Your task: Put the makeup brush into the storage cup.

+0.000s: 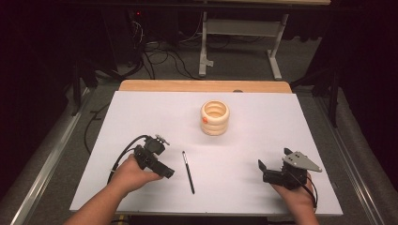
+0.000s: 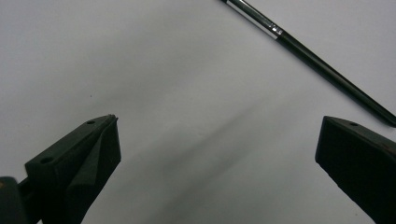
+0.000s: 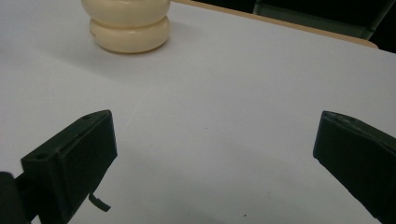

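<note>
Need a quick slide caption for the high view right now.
Left gripper open beside a thin black brush on the white table; right gripper open; cream ribbed holder behind.

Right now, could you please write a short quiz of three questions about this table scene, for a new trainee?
1. True or false: the left gripper is shut on the black brush.
2. Which stands nearer the table's far edge: A) the cream ribbed holder, B) the brush?
3. Fill in: in the right gripper view, the right gripper has its jaws ____.

Key
1. False: in the left gripper view its jaws stand wide apart and the brush lies on the white tabletop beyond them.
2. A.
3. Open.
</note>
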The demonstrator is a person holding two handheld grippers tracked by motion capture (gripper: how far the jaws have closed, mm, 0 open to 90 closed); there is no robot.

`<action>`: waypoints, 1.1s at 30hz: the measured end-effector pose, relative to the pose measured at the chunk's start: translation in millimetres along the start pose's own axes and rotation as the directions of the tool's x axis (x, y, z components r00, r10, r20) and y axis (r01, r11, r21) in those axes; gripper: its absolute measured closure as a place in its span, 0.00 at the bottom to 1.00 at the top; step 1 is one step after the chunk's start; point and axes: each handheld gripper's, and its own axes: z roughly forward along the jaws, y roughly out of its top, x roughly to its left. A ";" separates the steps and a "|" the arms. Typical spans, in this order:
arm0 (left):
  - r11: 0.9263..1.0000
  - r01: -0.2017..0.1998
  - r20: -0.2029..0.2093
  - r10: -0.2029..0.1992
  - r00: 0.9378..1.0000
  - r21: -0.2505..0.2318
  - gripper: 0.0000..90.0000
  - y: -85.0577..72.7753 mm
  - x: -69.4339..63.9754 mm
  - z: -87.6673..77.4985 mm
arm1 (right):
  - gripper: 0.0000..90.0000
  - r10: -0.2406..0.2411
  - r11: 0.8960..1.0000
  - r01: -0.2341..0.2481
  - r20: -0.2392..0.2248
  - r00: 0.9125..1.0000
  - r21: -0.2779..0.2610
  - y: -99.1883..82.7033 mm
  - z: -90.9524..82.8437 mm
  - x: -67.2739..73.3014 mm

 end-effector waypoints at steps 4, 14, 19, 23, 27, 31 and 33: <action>1.000 0.002 -0.006 -0.002 1.000 -0.003 0.01 4.1 -4.4 0.5 | 0.01 -0.006 1.000 0.006 -0.009 1.000 0.003 -0.8 0.6 2.0; 1.000 -0.005 0.019 0.005 1.000 0.024 0.01 17.2 -12.8 5.6 | 0.01 0.005 1.000 -0.005 -0.011 1.000 0.002 -2.3 0.1 0.3; 0.999 -0.042 0.034 0.041 0.999 0.019 0.01 23.8 -28.5 10.9 | 0.01 0.009 1.000 -0.009 -0.008 1.000 0.005 -3.1 -0.7 0.3; 0.998 -0.048 0.045 0.046 0.998 0.032 0.02 26.4 -39.1 14.7 | 0.01 0.005 1.000 -0.005 -0.008 1.000 0.003 -3.2 -1.6 -0.3; 0.998 -0.047 0.060 0.044 0.997 0.046 0.05 27.6 -47.0 16.6 | 0.01 0.005 1.000 -0.005 -0.008 1.000 0.002 -3.2 -2.1 -0.2; 0.996 -0.058 0.086 0.051 0.995 0.074 0.07 28.5 -59.6 22.0 | 0.01 0.003 1.000 -0.003 -0.009 1.000 0.002 -3.3 -2.1 -0.2; 0.995 -0.064 0.086 0.057 0.995 0.079 0.08 28.8 -61.4 23.2 | 0.01 0.003 1.000 -0.003 -0.010 1.000 0.002 -3.4 -2.1 -0.2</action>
